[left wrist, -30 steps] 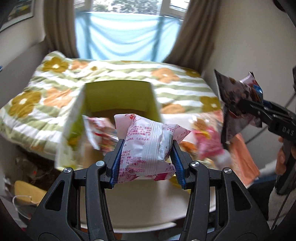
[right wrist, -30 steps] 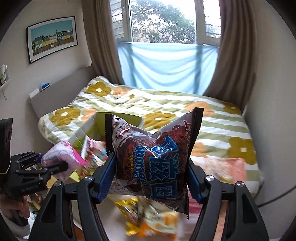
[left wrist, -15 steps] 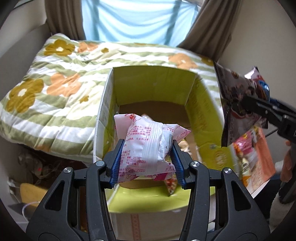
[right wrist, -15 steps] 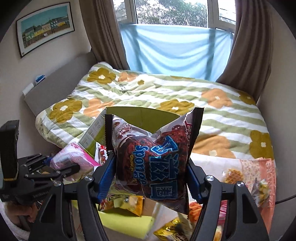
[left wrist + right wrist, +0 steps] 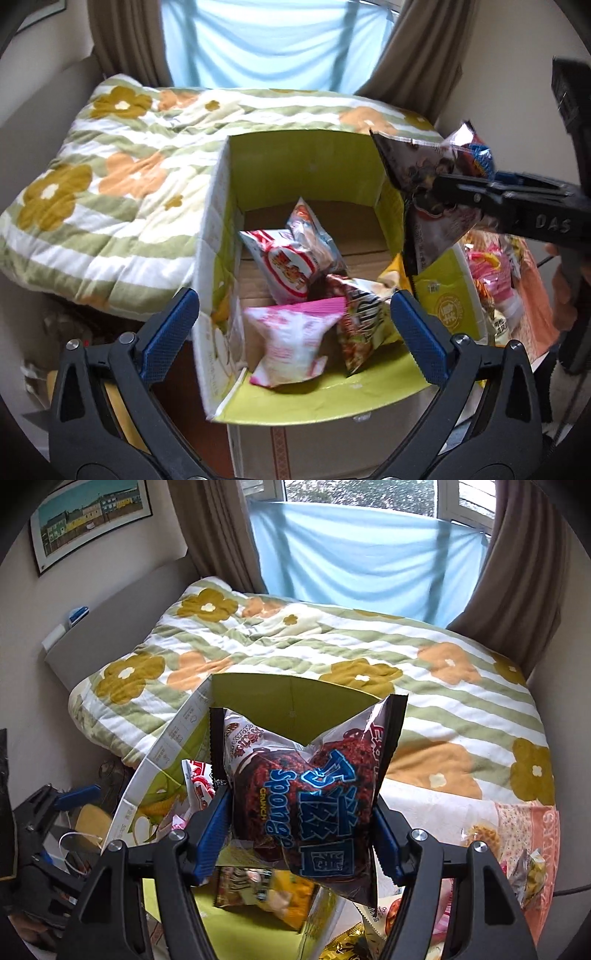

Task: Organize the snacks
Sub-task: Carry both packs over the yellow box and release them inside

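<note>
The left claw (image 5: pixel 293 325) has just been opening and now stands spread wide above the cardboard box (image 5: pixel 295 162), its blue pads clear of everything. Between and below them a pink-and-white packet (image 5: pixel 291 343) lies loose inside the box, near the front wall. Further back in the box rests a red-and-white packet (image 5: pixel 288 269), leaning toward the left wall, and a dark crumpled packet (image 5: pixel 364 325) sits by the front right corner. The box stands just beside a bed (image 5: pixel 110 177) with a flowered, striped cover. To the right, the right claw (image 5: pixel 303 834) is clenched on a dark brown bag (image 5: pixel 314 797) with blue lettering, both pads pressing its sides, and holds it in the air over the right wall of the box. Beyond that wall, more packets (image 5: pixel 491 273) lie on an orange cloth (image 5: pixel 535 302).
</note>
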{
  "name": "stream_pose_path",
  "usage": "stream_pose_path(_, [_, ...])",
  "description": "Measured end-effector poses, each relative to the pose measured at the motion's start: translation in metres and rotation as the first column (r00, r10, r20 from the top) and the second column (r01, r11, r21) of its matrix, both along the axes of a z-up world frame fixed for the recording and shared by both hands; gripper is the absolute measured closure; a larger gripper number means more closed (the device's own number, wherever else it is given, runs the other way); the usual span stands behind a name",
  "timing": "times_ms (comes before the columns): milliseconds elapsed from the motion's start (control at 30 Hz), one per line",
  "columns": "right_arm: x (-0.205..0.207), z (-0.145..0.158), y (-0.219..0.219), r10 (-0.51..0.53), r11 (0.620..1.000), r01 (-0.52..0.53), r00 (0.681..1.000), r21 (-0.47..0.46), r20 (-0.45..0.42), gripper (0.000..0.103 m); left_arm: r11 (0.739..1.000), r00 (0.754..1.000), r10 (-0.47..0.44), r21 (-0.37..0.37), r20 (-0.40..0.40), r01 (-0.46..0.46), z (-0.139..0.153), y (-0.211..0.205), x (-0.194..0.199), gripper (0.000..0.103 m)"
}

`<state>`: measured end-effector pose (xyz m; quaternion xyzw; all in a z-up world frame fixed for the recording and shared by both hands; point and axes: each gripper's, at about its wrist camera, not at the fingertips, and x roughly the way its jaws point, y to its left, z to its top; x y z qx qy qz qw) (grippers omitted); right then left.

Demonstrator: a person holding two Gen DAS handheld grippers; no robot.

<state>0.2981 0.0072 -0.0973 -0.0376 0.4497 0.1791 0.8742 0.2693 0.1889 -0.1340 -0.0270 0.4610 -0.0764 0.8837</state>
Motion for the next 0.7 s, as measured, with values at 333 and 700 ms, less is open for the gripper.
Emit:
stream_pose_path(333, [0.021, -0.021, 0.013, 0.044, 0.999, -0.044, 0.996, 0.007, -0.076, 0.036, 0.997, 0.997, 0.076, 0.005, 0.014, -0.076, 0.007, 0.015, 0.0, 0.0])
stream_pose_path(700, [0.012, -0.026, 0.012, 0.03, 0.999, -0.029, 0.999, 0.031, -0.03, 0.011, 0.995, 0.994, 0.104, 0.008, 0.027, -0.104, 0.009, 0.019, -0.015, 0.0])
